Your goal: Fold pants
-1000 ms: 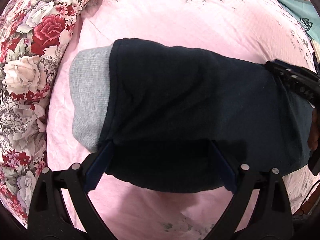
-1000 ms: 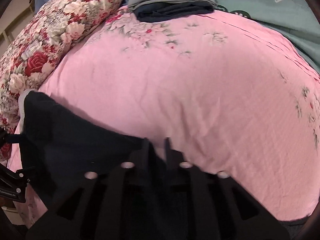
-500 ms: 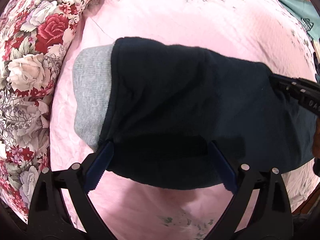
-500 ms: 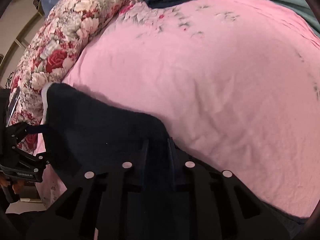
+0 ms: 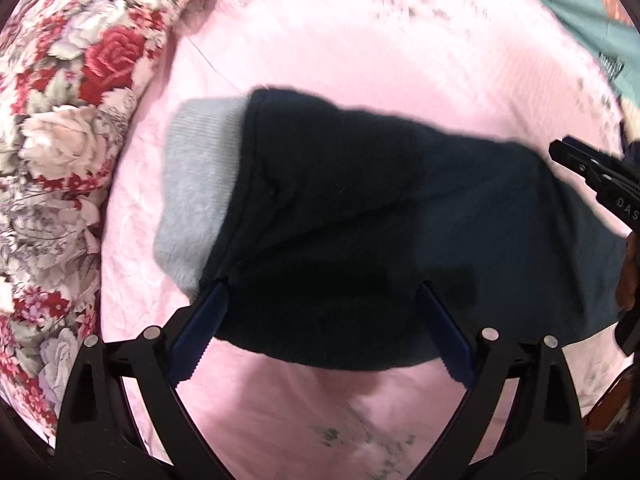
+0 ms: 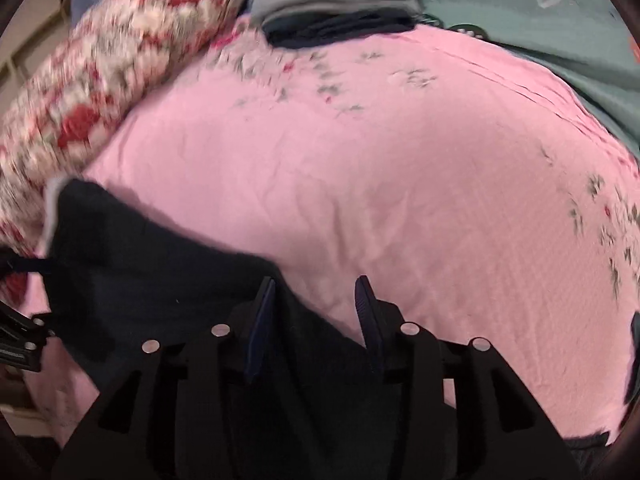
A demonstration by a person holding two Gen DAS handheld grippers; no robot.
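Note:
Dark navy pants (image 5: 360,220) with a grey waistband (image 5: 200,192) lie folded on the pink bedspread (image 5: 360,60). My left gripper (image 5: 324,300) points down over their near edge. It is open wide, one finger at each side of the fold. My right gripper (image 6: 316,284) hovers at the pants' (image 6: 140,280) right end with its jaws opening. Between its fingers I see the cloth's edge and pink bedspread, and the pads do not press on either. In the left wrist view the right gripper (image 5: 592,184) shows at the far right edge.
A floral pillow (image 5: 60,140) runs along the left side of the bedspread (image 6: 360,160). A stack of folded grey and dark clothes (image 6: 332,4) sits at the back. A teal sheet (image 6: 540,20) lies beyond the pink one at the right.
The right gripper's jaws were nearly shut on the pants' edge and now stand apart, off the cloth. That gripper has lifted slightly. The left gripper has hardly moved.

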